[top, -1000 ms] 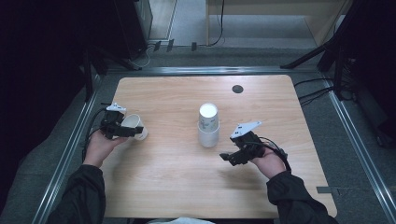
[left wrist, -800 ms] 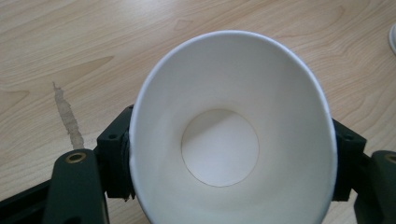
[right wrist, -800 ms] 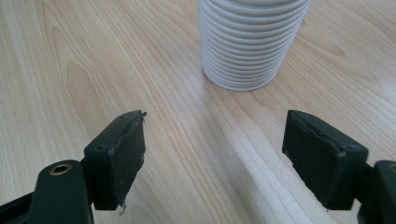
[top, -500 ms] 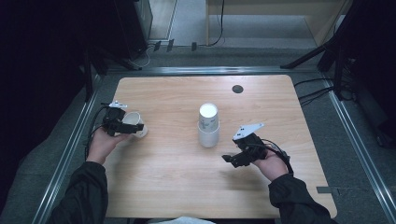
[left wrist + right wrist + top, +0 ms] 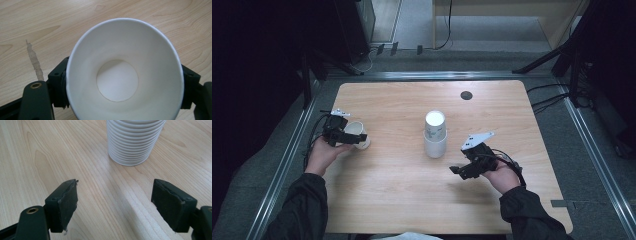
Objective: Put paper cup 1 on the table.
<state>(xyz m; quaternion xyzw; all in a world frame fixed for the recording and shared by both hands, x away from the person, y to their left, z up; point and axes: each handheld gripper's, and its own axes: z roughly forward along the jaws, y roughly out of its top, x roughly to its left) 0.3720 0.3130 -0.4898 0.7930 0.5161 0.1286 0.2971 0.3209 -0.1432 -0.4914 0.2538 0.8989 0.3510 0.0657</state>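
Left tool (image 5: 354, 138) has a single white paper cup (image 5: 358, 134) between its jaws at roughly 9 o'clock on the desk (image 5: 402, 200), near the left edge. In the left gripper view the cup (image 5: 123, 72) faces mouth-first into the camera, so it's lying tipped on its side, with a pad against each side wall. The jaws have just been opening with the cup between them; the rim looks nearly round, not pinched, so I judge the grip is easing off or just released, though I can't tell for sure whether the pads are pressing. Likely reason: the cup gets put down here, well apart from the stack, so it won't knock it. The stack of nested cups (image 5: 435, 134) sits upside down near desk centre, a bit toward 12 o'clock. Right tool (image 5: 460, 171) is at about 4 o'clock, near the stack but not touching, jaws wide with nothing between them. In the right gripper view the pads (image 5: 65, 202) frame bare wood and the ribbed stack (image 5: 133, 141) is dead ahead, so it's lined up on the stack, probably parked to steady it or pull the next cup. A small dark grommet (image 5: 466, 95) sits at 1 o'clock, irrelevant here. One risk: a cup lying on its side can roll once let go.
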